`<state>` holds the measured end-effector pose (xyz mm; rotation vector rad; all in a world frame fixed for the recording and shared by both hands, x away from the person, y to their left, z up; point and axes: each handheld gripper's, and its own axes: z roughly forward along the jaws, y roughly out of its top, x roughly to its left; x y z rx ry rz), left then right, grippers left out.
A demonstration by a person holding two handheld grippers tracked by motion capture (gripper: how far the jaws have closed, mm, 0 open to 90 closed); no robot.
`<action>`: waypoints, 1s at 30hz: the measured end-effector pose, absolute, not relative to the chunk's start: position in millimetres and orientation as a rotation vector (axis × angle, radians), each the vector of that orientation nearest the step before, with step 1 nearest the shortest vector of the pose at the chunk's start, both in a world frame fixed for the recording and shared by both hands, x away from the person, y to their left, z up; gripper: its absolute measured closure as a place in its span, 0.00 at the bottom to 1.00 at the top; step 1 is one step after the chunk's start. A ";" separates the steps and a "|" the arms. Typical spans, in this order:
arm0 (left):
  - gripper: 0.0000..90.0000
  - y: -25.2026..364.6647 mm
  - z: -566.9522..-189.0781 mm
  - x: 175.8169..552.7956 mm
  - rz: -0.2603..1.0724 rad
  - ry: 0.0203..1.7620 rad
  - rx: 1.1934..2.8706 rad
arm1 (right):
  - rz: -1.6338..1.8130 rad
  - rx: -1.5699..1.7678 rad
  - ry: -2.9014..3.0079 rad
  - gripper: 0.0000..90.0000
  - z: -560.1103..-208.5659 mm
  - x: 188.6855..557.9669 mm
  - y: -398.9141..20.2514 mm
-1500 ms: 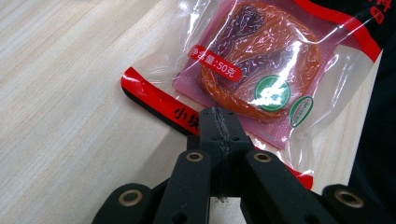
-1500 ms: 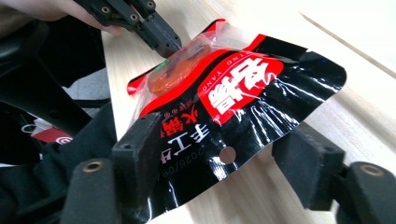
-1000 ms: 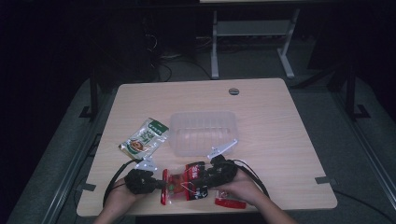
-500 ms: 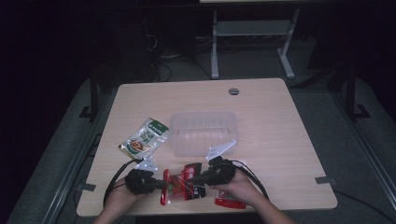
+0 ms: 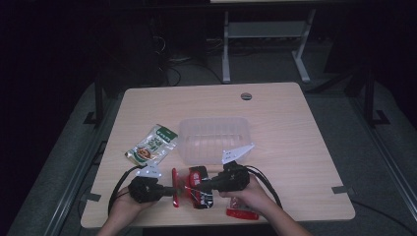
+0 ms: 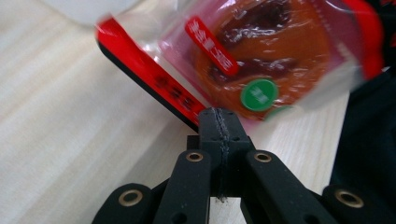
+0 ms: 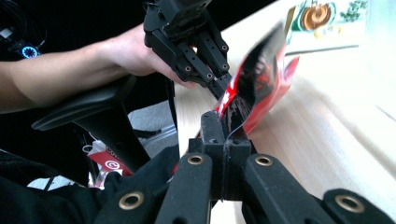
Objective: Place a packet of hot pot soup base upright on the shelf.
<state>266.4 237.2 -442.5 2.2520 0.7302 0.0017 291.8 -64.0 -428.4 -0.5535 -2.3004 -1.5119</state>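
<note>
Dark floor surrounds the wooden table (image 5: 295,128), where one clear tub (image 5: 215,139), one green packet (image 5: 151,144) and one red packet (image 5: 195,186) show from above. Left gripper (image 6: 219,116) view: jaws pinch the red packet's edge. Right gripper (image 7: 223,126) view: jaws have just closed, pinching its opposite edge.

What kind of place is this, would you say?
Probably a lab or workshop test bench, not a home: a bare wooden desk with a cable hole, loose cables on the dark floor behind, and a metal stand past the table.
</note>
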 end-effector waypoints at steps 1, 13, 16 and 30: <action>0.99 237.2 -442.5 266.4 0.002 0.730 2.252 | -1.525 -0.543 -2.308 1.00 -426.8 291.5 -64.8; 0.85 239.0 -434.3 261.3 0.086 0.691 2.241 | -1.598 -0.527 -2.293 1.00 -414.0 289.6 -72.7; 0.77 241.6 -435.0 260.6 0.099 0.684 2.256 | -1.602 -0.527 -2.294 1.00 -411.9 288.9 -74.0; 0.52 254.6 -438.7 257.8 0.124 0.697 2.303 | -1.669 -0.522 -2.317 1.00 -387.9 287.3 -90.5</action>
